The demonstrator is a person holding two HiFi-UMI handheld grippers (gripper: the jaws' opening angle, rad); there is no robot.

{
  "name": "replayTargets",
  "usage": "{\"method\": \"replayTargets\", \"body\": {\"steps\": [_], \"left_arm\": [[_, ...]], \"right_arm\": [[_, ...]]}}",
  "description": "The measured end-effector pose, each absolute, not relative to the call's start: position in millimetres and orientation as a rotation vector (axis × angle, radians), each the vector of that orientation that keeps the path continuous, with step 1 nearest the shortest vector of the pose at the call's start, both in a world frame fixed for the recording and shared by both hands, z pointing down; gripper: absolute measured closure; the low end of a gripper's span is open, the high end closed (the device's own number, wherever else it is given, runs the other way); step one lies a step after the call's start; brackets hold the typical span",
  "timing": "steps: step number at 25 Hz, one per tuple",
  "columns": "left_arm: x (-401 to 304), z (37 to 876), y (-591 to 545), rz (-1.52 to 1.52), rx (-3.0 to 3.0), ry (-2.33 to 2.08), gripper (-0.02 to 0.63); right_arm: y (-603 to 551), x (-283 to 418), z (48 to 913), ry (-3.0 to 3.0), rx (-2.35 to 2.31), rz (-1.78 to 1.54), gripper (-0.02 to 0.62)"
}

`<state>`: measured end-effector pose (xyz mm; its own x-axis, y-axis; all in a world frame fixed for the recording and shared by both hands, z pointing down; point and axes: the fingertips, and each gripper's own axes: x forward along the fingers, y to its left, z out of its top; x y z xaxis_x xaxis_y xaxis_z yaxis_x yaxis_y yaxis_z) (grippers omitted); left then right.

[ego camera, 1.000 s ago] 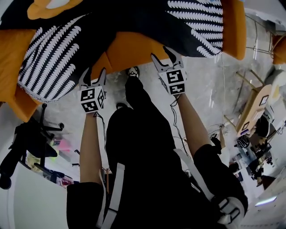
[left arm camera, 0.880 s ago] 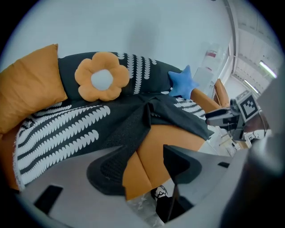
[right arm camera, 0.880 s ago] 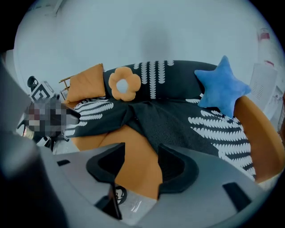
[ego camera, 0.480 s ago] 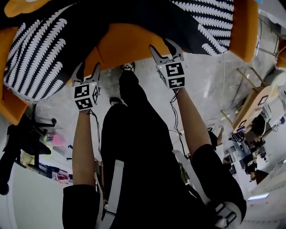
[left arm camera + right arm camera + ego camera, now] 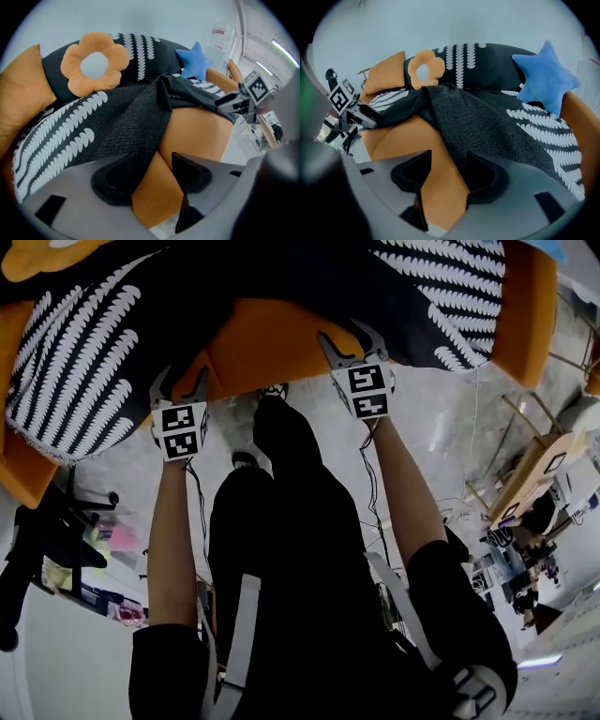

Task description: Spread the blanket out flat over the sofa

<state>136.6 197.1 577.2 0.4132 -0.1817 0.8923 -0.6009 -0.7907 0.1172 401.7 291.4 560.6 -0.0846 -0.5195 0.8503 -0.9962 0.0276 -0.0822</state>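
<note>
Blanket (image 5: 103, 371) hem is hanging just ahead of each outer jaw; I'm holding left gripper (image 5: 181, 382) and right gripper (image 5: 343, 334) agape, empty, sofa (image 5: 272, 348) showing between.

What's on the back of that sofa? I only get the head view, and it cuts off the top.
Observer: A flower-shaped orange cushion with a white centre leans at the back, against the blanket.
Operator: Anything else up there?
Observer: A blue star cushion sits toward the right end of the sofa.
Operator: Are those claws pinching the blanket?
Observer: No. The left gripper and the right gripper both have their jaws apart, and only the sofa's orange front shows between them.
</note>
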Motion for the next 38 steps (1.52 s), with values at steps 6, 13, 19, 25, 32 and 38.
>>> {"method": "replayTargets", "body": {"steps": [6, 13, 19, 25, 32, 38], "left_arm": [[137.8, 584.8, 191.2, 1.341, 2.249, -0.680, 0.345], [134.7, 574.3, 194.3, 1.297, 2.254, -0.678, 0.345], [128.2, 563.8, 196.3, 1.271, 2.264, -0.683, 0.345], [129.5, 565.7, 193.2, 1.263, 2.261, -0.699, 0.345], [127.5, 572.9, 192.6, 1.301, 2.276, -0.695, 0.345], [138.1, 573.0, 202.8, 1.343, 2.282, -0.669, 0.345]], "right_arm": [[285.1, 407.5, 568.8, -1.658, 1.555, 0.946, 0.345], [286.0, 408.4, 575.9, -1.622, 1.547, 0.940, 0.345], [279.3, 413.5, 592.0, -1.557, 1.525, 0.973, 0.362], [281.9, 425.4, 585.9, -1.527, 1.573, 1.019, 0.572], [290.3, 418.3, 574.3, -1.563, 1.546, 1.024, 0.574], [315.4, 416.0, 563.9, -1.585, 1.514, 1.078, 0.574]]}}
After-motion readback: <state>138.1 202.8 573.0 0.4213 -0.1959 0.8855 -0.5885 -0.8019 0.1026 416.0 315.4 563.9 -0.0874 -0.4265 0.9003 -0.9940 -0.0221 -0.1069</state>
